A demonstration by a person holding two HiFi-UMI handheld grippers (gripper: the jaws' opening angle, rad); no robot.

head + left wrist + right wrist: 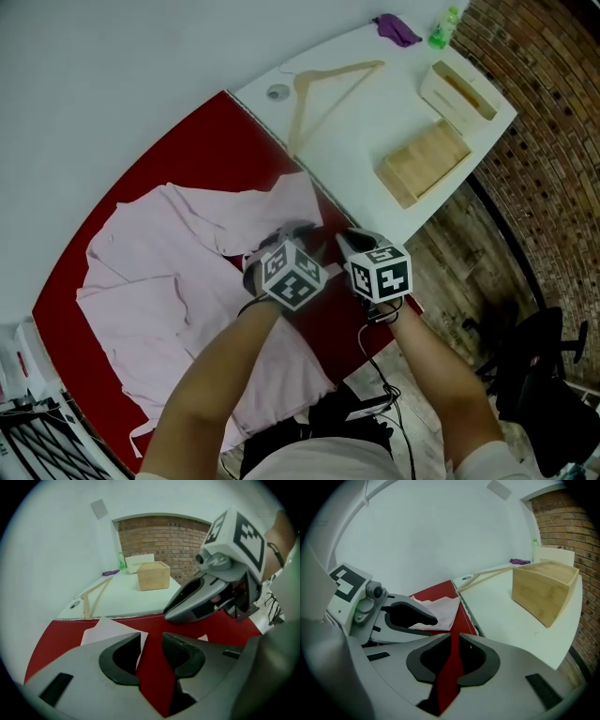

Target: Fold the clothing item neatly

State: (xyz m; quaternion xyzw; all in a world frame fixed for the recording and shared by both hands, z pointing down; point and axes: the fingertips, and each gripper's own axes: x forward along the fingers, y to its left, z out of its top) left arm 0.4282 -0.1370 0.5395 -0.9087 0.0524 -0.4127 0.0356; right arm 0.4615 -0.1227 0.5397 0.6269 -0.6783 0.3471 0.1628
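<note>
On the red tablecloth (202, 141): the pink shirt (187, 291) lies spread out flat, and its upper right corner reaches toward the white table.
Left gripper (286, 234): mine, slanting down over that corner of the shirt.
Left fingers (183, 654): released and standing apart. Bare red cloth shows in the gap, and the shirt's edge (105, 630) lies just past the finger on the left side. Nothing is pinched.
Right gripper (349, 242): mine, just beside the left one, over the red tablecloth off the shirt's right edge.
Right fingers (422, 665): clenched almost tip to tip, with only a sliver of red showing between them. I am grasping nothing here.
Shirt relative to right fingers: its corner (443, 611) lies ahead and to the left, beneath the tip of my left gripper (426, 619) and apart from my right tips.
White table (375, 122): set against the red one. It carries a wooden hanger (323, 89) and a wooden box (424, 161), both well apart from the shirt.
</note>
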